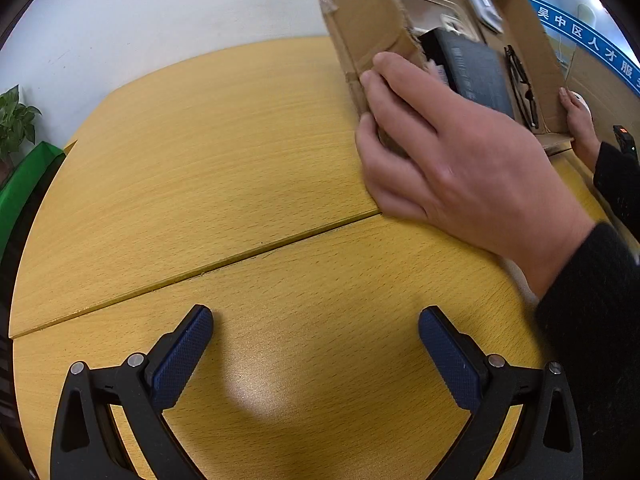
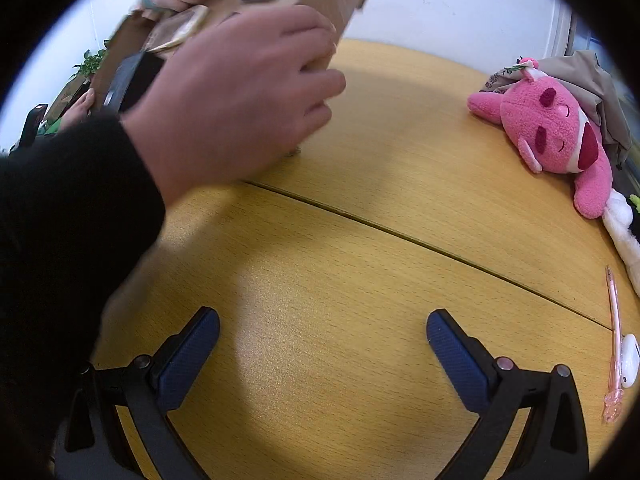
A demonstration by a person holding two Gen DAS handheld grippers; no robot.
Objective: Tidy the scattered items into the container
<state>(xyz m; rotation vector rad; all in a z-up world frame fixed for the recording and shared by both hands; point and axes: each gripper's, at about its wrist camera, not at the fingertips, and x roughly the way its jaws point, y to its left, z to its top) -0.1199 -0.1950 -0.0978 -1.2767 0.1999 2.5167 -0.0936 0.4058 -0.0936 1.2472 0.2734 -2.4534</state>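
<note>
Left claw (image 1: 316, 344): jaws spread wide, gripping nothing, resting low over the bare tabletop (image 1: 208, 168).
Right claw (image 2: 323, 346): equally wide open and empty above the near edge.
Cardboard box (image 1: 356, 28): tipped up at the tabletop's far side, held by two bare hands (image 1: 452, 152); a dark case and glasses lie inside.
Loose items: pink plush toy (image 2: 556, 132) at the far right edge; pink pen (image 2: 614, 336) and small white object (image 2: 629, 354) at the near right edge.
Step in hand: apparently the container is being positioned, by hand.
Next move: likely the right claw reaching for the pen or plush, closing on it.
</note>
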